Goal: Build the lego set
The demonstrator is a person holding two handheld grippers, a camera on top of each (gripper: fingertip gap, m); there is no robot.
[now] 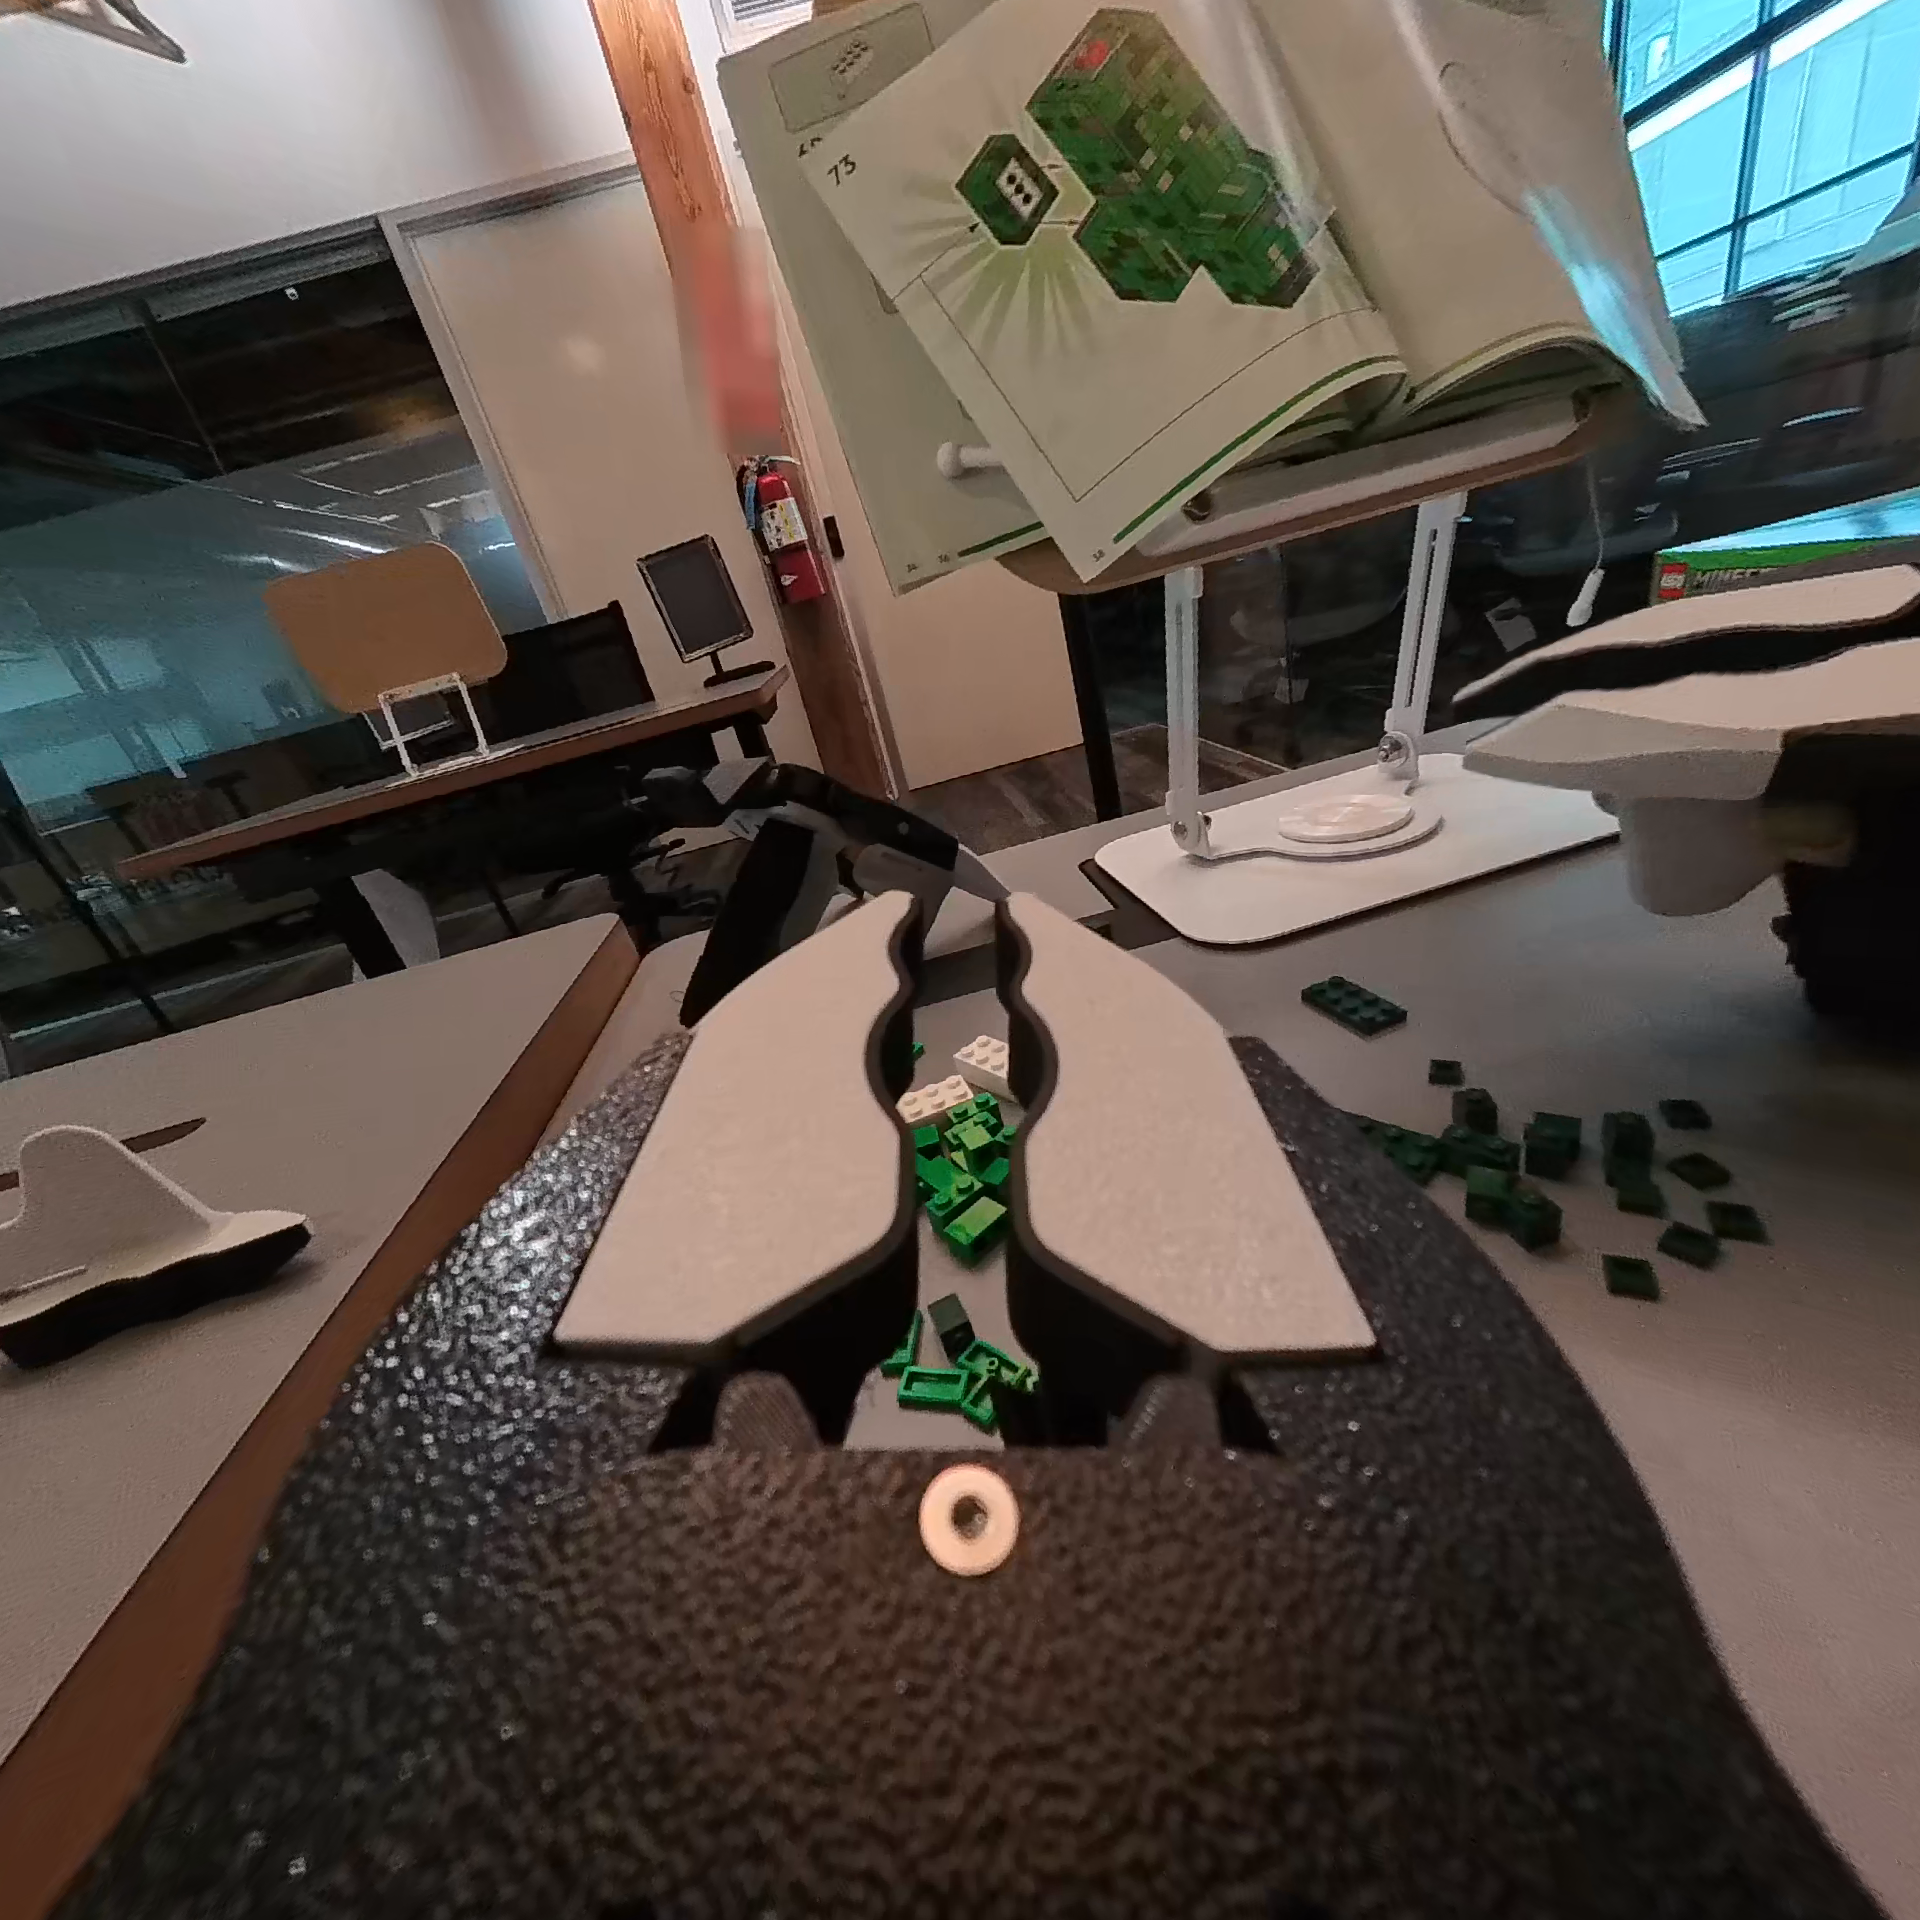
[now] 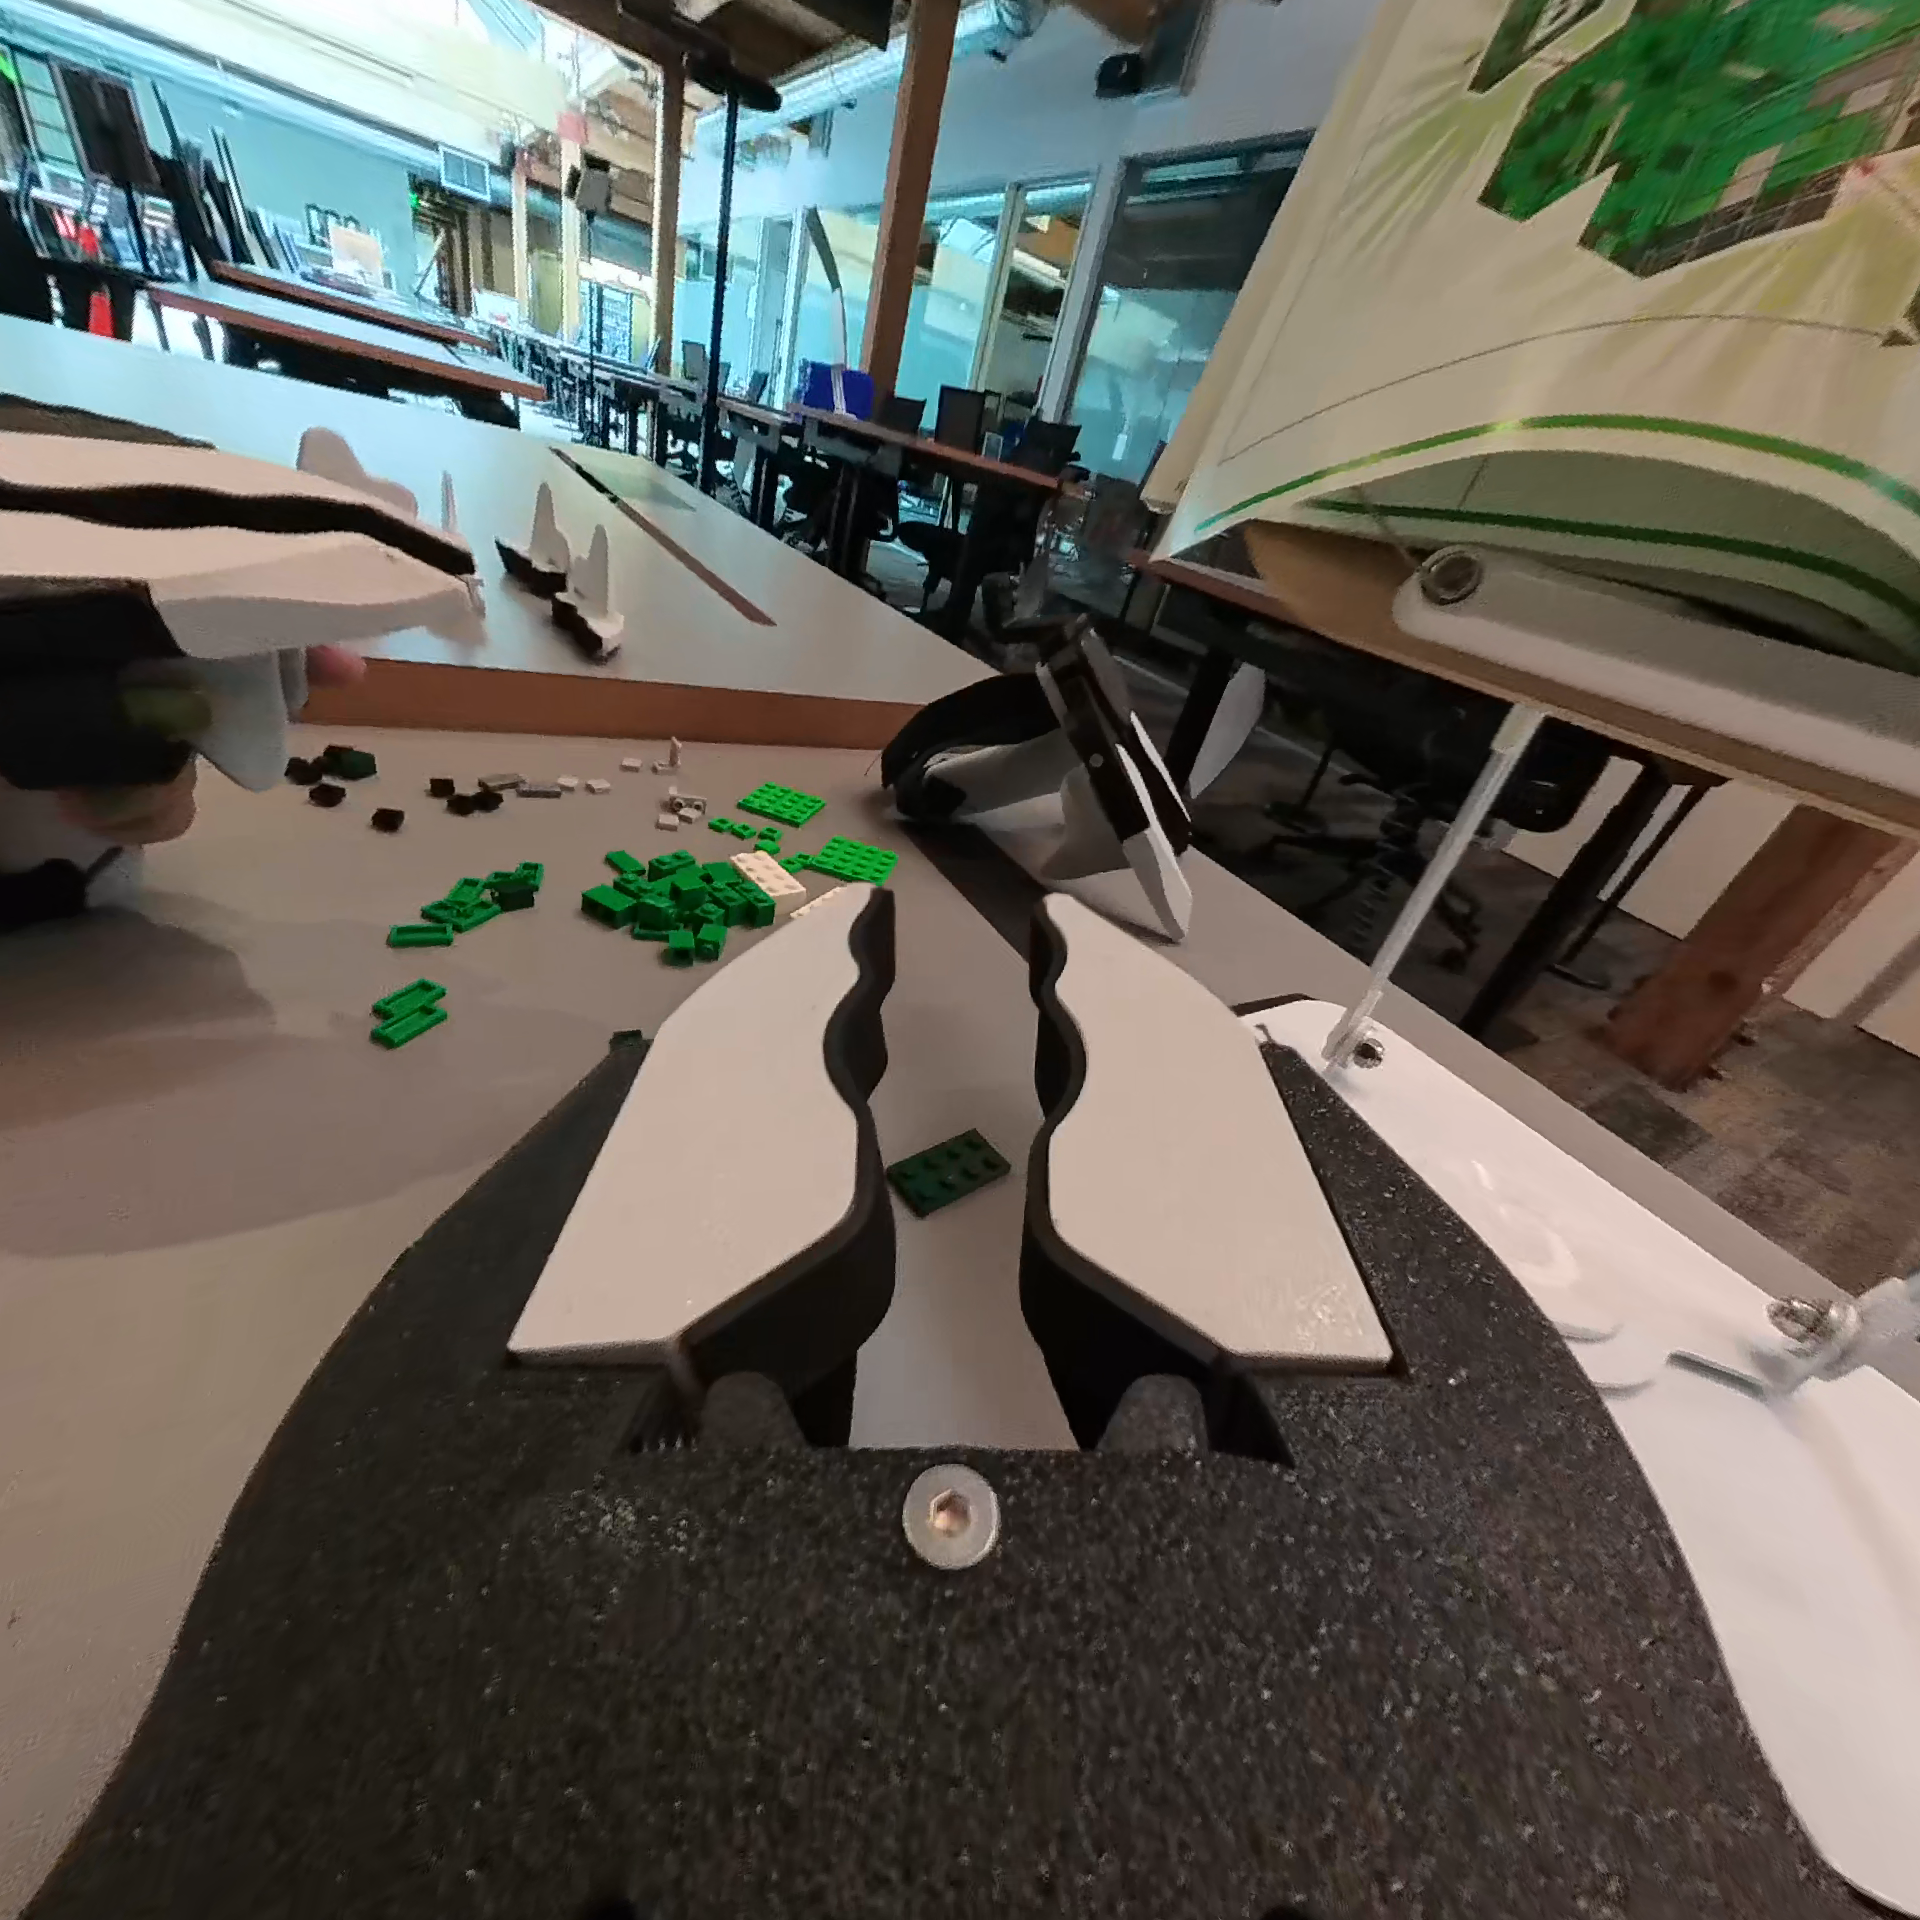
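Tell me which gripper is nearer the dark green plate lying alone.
Right. The right gripper hangs open directly over the dark green plate, which shows between its fingers. The left gripper is off to the side, above the bright green pile.

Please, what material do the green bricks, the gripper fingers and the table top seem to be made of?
Green bricks: likely hard glossy plastic, with moulded studs and sharp edges.
Right gripper fingers: probably 3D-printed plastic, matte white faces over black, finely grained.
Table top: seemingly smooth grey laminate with a wood-coloured edge; soft reflections show.
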